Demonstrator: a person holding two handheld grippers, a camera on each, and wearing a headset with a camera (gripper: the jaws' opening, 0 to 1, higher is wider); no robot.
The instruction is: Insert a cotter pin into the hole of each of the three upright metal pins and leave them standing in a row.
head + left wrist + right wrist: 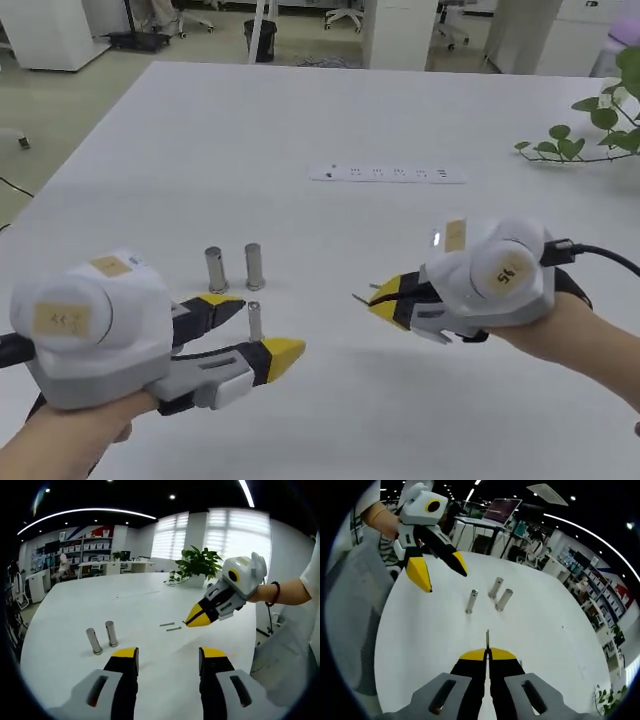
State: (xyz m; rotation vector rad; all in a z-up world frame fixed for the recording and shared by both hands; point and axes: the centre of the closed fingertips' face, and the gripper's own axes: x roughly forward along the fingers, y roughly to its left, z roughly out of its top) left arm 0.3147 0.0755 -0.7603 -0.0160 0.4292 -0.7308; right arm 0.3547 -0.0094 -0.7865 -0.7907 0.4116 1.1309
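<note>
Steel cylinders upright; left tongs wide, empty; right tongs tight around thin cotter pin.

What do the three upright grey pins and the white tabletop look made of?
Three upright grey cylindrical pins: metal by the look, steel or aluminium, silvery sheen with bright highlights. White tabletop: smooth matte surface, probably laminate; no grain visible.
</note>
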